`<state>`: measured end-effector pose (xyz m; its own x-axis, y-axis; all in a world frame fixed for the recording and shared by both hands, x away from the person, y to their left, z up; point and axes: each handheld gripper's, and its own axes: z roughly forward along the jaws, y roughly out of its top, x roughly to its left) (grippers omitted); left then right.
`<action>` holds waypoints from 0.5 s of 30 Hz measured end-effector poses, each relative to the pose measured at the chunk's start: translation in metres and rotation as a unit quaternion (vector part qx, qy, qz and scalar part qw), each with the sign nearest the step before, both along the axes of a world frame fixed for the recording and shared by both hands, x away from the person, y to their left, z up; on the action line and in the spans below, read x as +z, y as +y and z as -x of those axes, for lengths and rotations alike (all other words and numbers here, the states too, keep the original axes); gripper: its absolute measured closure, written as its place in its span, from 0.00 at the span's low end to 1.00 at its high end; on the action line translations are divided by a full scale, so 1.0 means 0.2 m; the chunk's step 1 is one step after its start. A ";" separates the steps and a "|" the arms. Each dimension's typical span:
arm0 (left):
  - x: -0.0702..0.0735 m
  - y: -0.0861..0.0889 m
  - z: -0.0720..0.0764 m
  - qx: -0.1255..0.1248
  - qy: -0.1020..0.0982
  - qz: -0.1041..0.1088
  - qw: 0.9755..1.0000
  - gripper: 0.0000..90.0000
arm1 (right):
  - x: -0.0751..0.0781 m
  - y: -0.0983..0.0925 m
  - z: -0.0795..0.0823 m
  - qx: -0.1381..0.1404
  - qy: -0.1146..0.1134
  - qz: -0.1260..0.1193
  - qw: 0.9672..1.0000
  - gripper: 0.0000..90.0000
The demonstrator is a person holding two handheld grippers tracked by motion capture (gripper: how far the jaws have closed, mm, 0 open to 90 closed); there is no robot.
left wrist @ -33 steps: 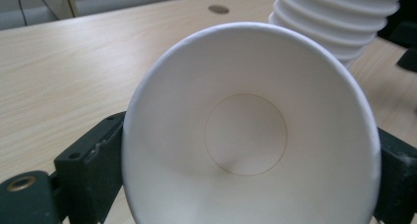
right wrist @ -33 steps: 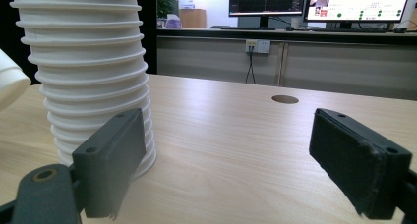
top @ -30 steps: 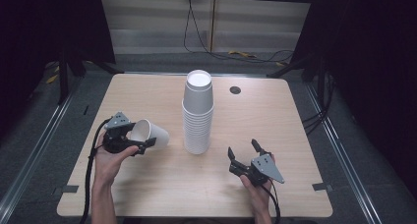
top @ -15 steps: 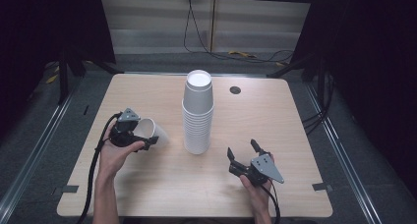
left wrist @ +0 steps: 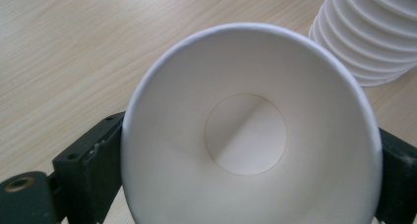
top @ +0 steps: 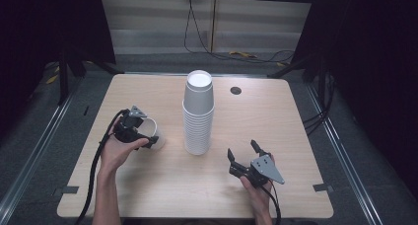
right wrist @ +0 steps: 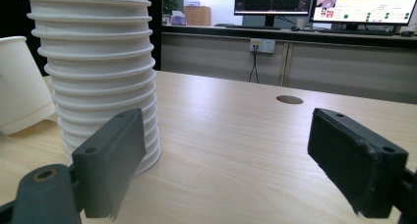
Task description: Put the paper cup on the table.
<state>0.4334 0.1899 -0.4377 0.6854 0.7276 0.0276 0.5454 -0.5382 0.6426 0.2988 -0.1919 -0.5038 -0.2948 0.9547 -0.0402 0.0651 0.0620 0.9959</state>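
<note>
— Cup (top: 150,134) in the left gripper (top: 140,136): both jaws clamp it across the walls just below the rim, the open mouth turned back at that gripper's camera, its base pointing toward three o'clock on the table.

— So its long axis lies nearly level?

— Tilted, near level, aimed at the cup stack (top: 198,114), which stands upside down just beyond at three o'clock from it, apart from it.

— And the right gripper (top: 245,157)?

— Jaws wide, nothing between them. It sits near the front edge, the stack at eleven o'clock from it and close. The left hand is the one carrying, so my guess is it does the placing.

— Surface?

— Pale wood table (top: 276,121), a round cable hole (top: 235,91) at one o'clock past the stack. Beyond: dark floor, loose cables, a pale wall.
</note>
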 end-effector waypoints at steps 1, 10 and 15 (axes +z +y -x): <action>0.00 0.00 0.00 0.002 0.000 0.001 1.000 0.08 | 0.00 0.00 0.00 0.001 0.001 -0.001 1.000 0.16; -0.02 -0.02 -0.03 -0.005 -0.008 -0.001 1.000 0.06 | 0.00 0.00 0.00 0.002 -0.001 0.002 1.000 0.15; -0.04 -0.02 -0.05 -0.006 -0.013 0.011 1.000 0.05 | 0.00 0.00 0.00 0.002 0.001 0.000 1.000 0.15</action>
<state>0.4442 0.1850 -0.4448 0.6932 0.7201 0.0296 0.5227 -0.5306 0.6673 0.2990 -0.1919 -0.5037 -0.2981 0.9537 -0.0400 0.0667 0.0626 0.9958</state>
